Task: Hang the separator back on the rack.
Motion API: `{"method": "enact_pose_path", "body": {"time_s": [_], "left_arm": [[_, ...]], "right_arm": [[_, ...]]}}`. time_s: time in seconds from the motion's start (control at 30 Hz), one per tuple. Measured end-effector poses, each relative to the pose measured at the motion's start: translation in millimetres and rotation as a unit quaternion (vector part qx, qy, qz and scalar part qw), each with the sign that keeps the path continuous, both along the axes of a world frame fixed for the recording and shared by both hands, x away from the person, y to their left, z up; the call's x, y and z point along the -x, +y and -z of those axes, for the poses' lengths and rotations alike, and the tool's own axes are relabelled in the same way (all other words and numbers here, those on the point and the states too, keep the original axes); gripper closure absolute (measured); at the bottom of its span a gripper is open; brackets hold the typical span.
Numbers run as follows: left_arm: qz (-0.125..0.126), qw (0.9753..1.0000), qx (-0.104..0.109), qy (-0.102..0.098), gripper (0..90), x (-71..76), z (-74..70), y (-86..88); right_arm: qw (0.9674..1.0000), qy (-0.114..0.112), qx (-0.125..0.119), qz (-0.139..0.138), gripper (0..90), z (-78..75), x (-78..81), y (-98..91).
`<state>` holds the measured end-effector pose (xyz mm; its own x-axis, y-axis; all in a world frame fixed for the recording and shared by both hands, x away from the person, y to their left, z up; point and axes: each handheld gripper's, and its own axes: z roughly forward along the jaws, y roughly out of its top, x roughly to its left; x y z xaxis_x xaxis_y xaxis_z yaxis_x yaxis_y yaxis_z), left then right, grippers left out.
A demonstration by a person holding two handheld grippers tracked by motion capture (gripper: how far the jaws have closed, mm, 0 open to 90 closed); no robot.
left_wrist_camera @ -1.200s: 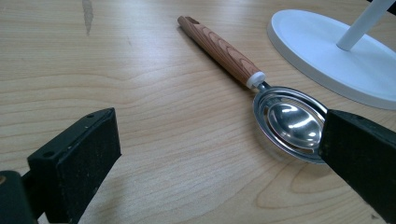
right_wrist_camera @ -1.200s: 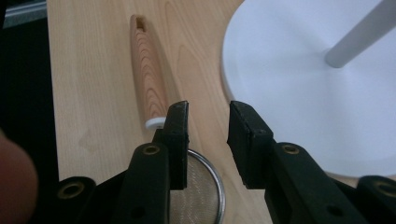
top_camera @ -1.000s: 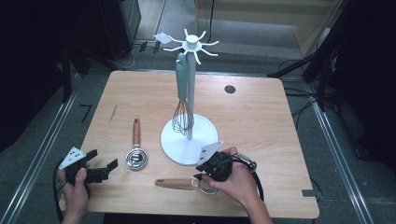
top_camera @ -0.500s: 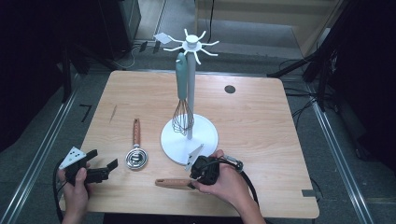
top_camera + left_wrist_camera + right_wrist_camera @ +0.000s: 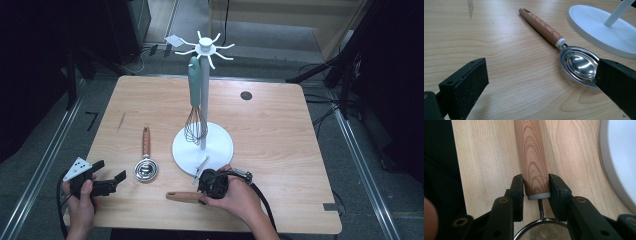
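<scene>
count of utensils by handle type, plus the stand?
Wooden-handled utensils: 2, the spoon and the strainer
Teal-handled whisk: 1
White stand: 1
Total: 4

even overhead light on the table [image 5: 280, 150]; surroundings from 9 to 3 o'clock fall near black. stand [image 5: 202, 145] casts faint, soft shadow. left gripper view sharp mid-frame, spoon [image 5: 579, 65] bowl shows bright glare, jaws at 7 and 4 o'clock blurred. right gripper view: handle [image 5: 532, 157] crisp, 7 o'clock corner soft.
</scene>
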<state>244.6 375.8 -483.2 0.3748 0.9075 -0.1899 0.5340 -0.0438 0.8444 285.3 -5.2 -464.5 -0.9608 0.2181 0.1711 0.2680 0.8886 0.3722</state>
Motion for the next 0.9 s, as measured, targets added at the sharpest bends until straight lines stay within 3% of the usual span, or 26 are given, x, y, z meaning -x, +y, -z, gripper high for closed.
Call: {"method": "enact_pose_path", "body": {"time_s": [0.17, 0.37, 0.4, 0.47, 0.9], "left_arm": [[0.000, 1.0000, 0.001, -0.001, 0.0, 0.0, 0.0, 0.3], [0.000, 1.0000, 0.002, -0.001, 0.0, 0.0, 0.1, 0.5], [0.000, 1.0000, 0.003, -0.001, 0.0, 0.1, 0.0, 0.6], [0.000, 1.0000, 0.003, -0.001, 0.0, 0.0, 0.1, 0.6], [0.000, 1.0000, 0.003, -0.001, 0.0, 0.0, 0.1, 0.5]], "right_arm": [[1.0000, 0.000, 0.001, 0.009, 70.7, -0.6, 2.2, 0.3], [0.9994, -0.002, -0.029, 0.015, 70.8, -5.4, 1.3, -6.8], [0.9985, -0.009, -0.045, 0.029, 70.9, -8.5, 0.2, -12.4], [0.9977, -0.015, -0.054, 0.039, 70.9, -10.7, -1.7, -18.5], [0.9908, -0.035, -0.092, 0.093, 70.9, -21.8, -6.9, -51.7]]}}
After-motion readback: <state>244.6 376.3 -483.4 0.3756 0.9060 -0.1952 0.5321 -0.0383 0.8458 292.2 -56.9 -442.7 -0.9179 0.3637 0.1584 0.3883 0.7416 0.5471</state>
